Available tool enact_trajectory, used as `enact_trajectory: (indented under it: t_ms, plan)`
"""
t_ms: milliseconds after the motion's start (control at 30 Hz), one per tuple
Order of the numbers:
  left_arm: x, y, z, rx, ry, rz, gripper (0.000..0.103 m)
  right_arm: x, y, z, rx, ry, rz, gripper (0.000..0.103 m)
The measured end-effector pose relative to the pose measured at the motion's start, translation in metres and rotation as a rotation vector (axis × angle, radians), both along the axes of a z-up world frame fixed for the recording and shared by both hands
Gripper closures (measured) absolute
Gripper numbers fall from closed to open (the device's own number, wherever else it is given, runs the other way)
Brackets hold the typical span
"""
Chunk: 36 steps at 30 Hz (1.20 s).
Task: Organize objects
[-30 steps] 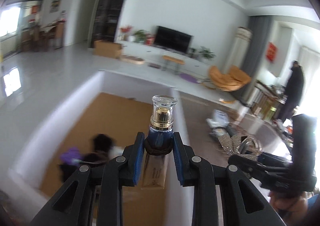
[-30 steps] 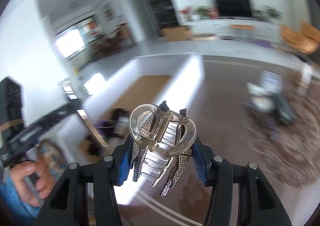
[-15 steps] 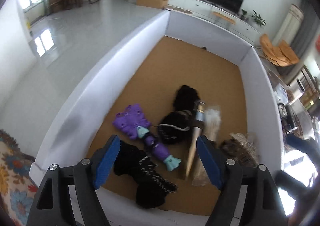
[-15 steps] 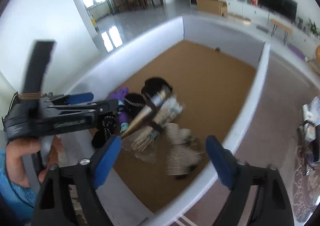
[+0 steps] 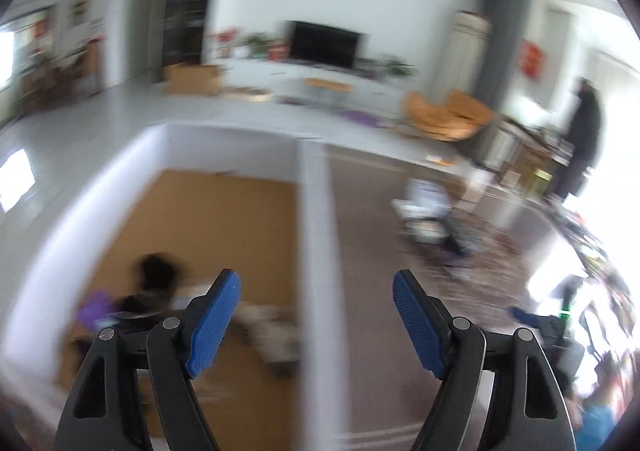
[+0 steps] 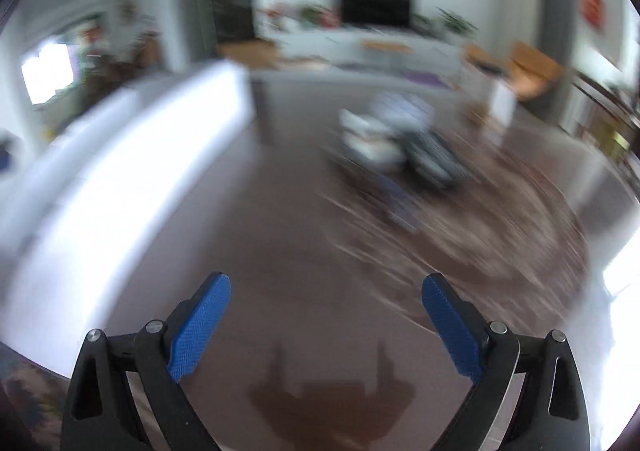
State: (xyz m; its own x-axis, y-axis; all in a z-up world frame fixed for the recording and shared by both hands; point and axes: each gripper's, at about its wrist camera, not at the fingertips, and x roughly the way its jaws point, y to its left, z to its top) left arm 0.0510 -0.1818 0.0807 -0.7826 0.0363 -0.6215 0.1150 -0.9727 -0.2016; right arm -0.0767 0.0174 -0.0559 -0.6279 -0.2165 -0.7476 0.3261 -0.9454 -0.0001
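Both grippers emptied since a second ago

Left gripper spread wide, bottle gone, over white box wall; blurred dark and purple items inside. Right gripper still widening, hair clip gone, above brown desk; two grippers, one box.

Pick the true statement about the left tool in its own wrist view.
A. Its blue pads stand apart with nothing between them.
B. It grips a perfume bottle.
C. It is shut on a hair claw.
A: the left tool shows both blue pads wide apart, only the blurred white-walled box beyond.
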Motion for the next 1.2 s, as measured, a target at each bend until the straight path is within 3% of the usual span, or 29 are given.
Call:
enact_trajectory:
  t_ms: [133,233,367,500,667,833,1000,1200]
  plan:
    - [-0.017,0.076,-0.006,0.033,0.002,-0.183,0.010,-0.015,0.066,-0.026,0.064,-0.071,-0.159,0.006]
    - [-0.037,0.126,-0.029,0.032,-0.074,-0.255,0.008,-0.020,0.103,-0.033,0.059,-0.072,-0.237,0.006]
    - [-0.065,0.168,-0.082,-0.066,-0.190,-0.269,0.008,-0.022,0.122,-0.037,-0.004,-0.074,-0.273,0.006]
    - [-0.081,0.164,-0.119,-0.103,-0.265,-0.212,0.008,-0.011,0.124,-0.034,-0.026,-0.060,-0.263,0.006]
    - [-0.092,0.153,-0.140,-0.137,-0.280,-0.141,0.008,-0.013,0.121,-0.037,-0.004,-0.081,-0.263,0.006]
    - [-0.097,0.154,-0.148,-0.167,-0.288,-0.126,0.008,-0.015,0.117,-0.039,0.016,-0.092,-0.250,0.001]
    - [-0.101,0.155,-0.157,-0.143,-0.318,-0.132,0.009,-0.015,0.116,-0.040,0.028,-0.096,-0.246,0.000]
    - [-0.098,0.158,-0.161,-0.188,-0.283,-0.136,0.006,-0.015,0.116,-0.040,0.028,-0.097,-0.246,0.000]
